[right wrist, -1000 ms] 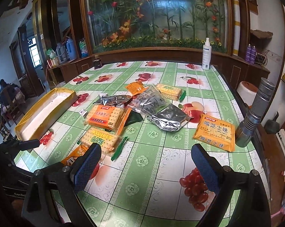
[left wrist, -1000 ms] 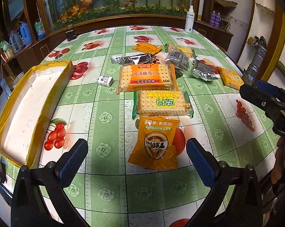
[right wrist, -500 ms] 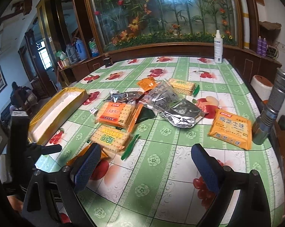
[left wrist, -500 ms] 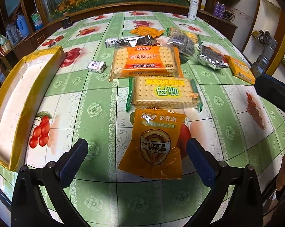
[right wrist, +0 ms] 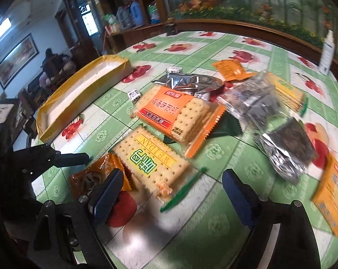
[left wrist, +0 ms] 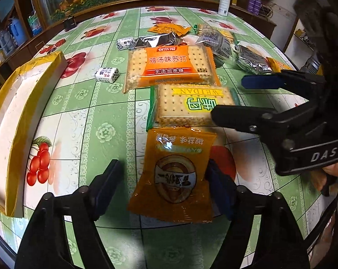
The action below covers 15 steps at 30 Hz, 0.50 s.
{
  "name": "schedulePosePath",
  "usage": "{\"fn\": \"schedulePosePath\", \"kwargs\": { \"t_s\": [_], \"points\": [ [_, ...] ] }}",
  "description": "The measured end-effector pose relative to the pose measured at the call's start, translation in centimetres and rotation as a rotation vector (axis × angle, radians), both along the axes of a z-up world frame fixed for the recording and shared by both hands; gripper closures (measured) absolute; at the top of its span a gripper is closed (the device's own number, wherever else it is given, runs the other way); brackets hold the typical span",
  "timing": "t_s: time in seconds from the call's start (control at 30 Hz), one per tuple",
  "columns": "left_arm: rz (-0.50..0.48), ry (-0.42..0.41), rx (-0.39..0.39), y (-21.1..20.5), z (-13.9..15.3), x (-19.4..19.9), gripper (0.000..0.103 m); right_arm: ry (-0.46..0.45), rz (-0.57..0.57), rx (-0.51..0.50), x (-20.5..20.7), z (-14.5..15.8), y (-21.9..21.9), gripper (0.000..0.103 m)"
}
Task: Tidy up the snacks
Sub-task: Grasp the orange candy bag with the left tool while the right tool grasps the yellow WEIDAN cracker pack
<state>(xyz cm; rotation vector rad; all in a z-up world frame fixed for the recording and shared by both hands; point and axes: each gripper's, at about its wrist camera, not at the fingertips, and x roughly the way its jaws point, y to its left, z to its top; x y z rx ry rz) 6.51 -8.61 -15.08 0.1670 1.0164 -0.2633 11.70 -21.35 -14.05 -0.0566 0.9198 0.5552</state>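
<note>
My left gripper [left wrist: 162, 188] is open, its fingers on either side of an orange snack packet [left wrist: 175, 174] lying near the table's front edge. My right gripper [right wrist: 169, 192] is open and low over the green WEIDAN cracker pack [right wrist: 151, 161], which also shows in the left wrist view [left wrist: 191, 105]. The right gripper shows in the left wrist view [left wrist: 234, 96]. Behind lies an orange cracker pack [left wrist: 169, 65], silver foil packs [left wrist: 157, 40] and other snacks. A long box [left wrist: 16, 116] with yellow-taped walls lies at the left.
A small wrapped candy [left wrist: 106, 74] lies between the box and the crackers. A white spray bottle [left wrist: 224, 0] stands at the far table edge. An orange pack [right wrist: 334, 192] lies at the right. Wooden cabinets and a planter ring the table.
My left gripper has moved forward and down so its fingers flank the orange packet. My right gripper has swung left and down toward the WEIDAN pack.
</note>
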Motion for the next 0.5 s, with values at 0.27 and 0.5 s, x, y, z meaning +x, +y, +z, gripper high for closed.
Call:
{"fn": "schedulePosePath", "kwargs": {
  "t_s": [0.27, 0.5],
  "points": [
    [0.026, -0.001, -0.029, 3.9, 0.4, 0.0, 0.049, -0.016, 0.183, -0.131, 1.2, -0.6, 4.8, 0.018],
    [0.026, -0.009, -0.026, 6.2, 0.3, -0.9, 0.048, -0.011, 0.254, -0.128, 1.0, -0.7, 7.5, 0.025]
  ]
}}
